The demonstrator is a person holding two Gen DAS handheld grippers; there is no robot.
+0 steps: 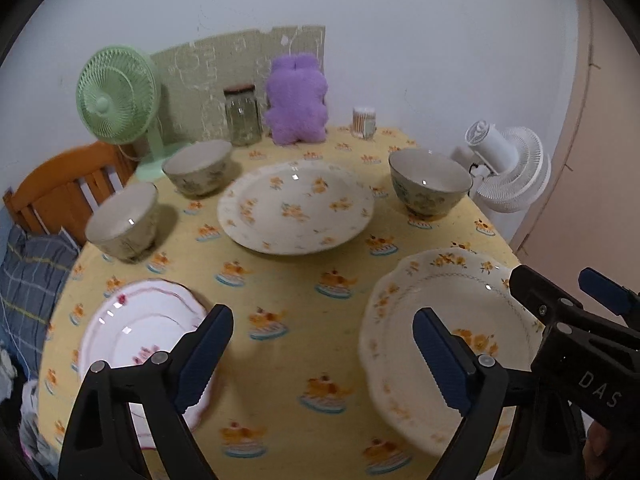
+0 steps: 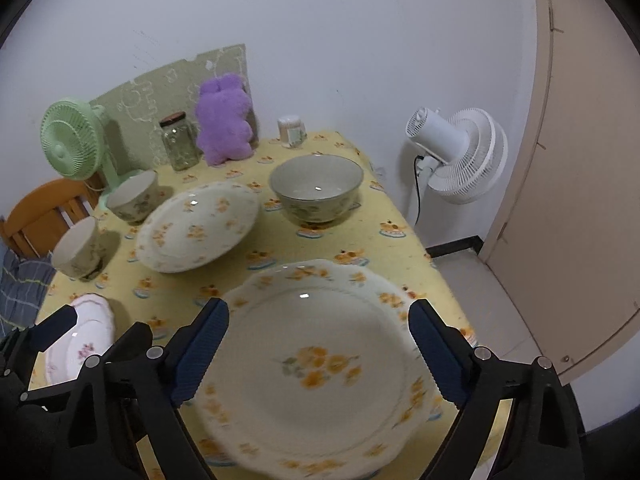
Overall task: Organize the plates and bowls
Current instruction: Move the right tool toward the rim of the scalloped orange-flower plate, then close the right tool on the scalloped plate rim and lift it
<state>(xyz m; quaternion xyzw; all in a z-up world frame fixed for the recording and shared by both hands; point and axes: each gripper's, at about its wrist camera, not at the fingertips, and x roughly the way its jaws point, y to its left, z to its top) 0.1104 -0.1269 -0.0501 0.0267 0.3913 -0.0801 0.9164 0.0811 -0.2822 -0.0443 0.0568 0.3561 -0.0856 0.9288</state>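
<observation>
Nothing stacked yet: three plates and three bowls spread over the desk (image 1: 296, 300), left tongs (image 1: 322, 354) and right tongs (image 2: 318, 350) both wide open, empty.

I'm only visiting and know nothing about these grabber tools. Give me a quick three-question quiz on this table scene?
1. How many bowls stand on the table?
2. True or false: the right gripper is clamped on a bowl.
3. Which plate lies nearest the left gripper: A) pink-flowered plate, B) middle plate?

Key: 1. Three: near-left bowl, far-left bowl, right bowl. 2. False; it is open over the scalloped plate. 3. A.
</observation>
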